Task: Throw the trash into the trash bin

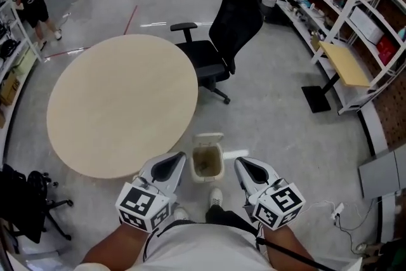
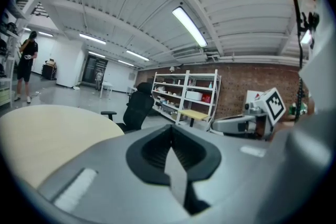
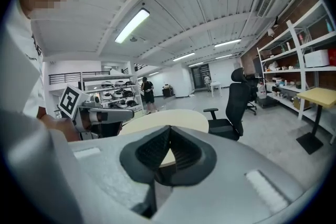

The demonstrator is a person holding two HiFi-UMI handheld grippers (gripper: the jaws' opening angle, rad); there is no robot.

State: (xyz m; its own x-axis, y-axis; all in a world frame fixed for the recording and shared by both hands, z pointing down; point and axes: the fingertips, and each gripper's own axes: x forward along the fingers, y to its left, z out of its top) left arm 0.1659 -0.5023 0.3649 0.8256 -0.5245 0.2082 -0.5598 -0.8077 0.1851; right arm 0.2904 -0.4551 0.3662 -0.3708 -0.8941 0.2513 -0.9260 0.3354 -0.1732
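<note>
A small white trash bin point(image 1: 207, 162) stands open on the floor just off the near edge of the round table, with something brownish inside. My left gripper point(image 1: 179, 158) hangs just left of the bin and my right gripper point(image 1: 241, 162) just right of it, both above floor level. In the left gripper view the left gripper point(image 2: 170, 127) has its jaws together with nothing between them. The right gripper point(image 3: 169, 128) is likewise shut and empty. No loose trash shows in either gripper.
A round beige table point(image 1: 120, 105) fills the left middle. A black office chair point(image 1: 228, 35) stands behind it on the right. Shelving point(image 1: 342, 3) and a small yellow desk point(image 1: 346, 63) line the right wall. Another black chair point(image 1: 25, 200) sits at the near left. A person point(image 1: 32, 0) stands far left.
</note>
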